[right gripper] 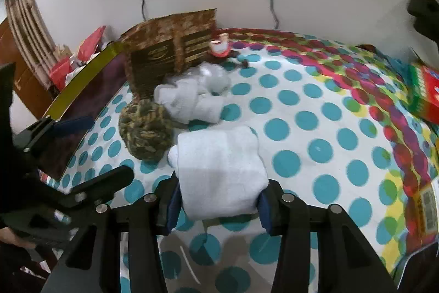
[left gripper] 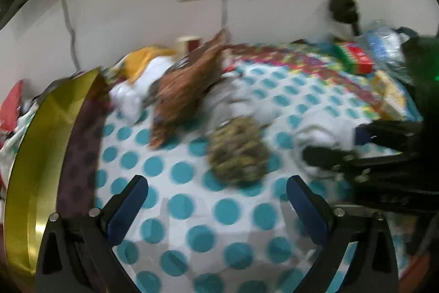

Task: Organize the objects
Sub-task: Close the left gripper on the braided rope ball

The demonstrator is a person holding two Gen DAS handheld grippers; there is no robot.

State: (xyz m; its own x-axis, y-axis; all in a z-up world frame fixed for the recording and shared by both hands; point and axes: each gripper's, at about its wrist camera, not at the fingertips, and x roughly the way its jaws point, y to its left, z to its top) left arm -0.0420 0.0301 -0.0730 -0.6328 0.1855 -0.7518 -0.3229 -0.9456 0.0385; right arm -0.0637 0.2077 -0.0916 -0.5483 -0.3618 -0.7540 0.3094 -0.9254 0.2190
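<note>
The right gripper clamps a folded white towel over the polka-dot bedsheet: the carry step. The left gripper hangs empty, jaws wide, near a braided olive ball. Next move likely requires choosing a placement spot.

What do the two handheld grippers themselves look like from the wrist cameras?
Both match: the left gripper and right gripper have black angular frames, silver round bolt heads at the joints, and dark blue pads lining the inner faces of the fingers. No cables or sleeves show on either.
</note>
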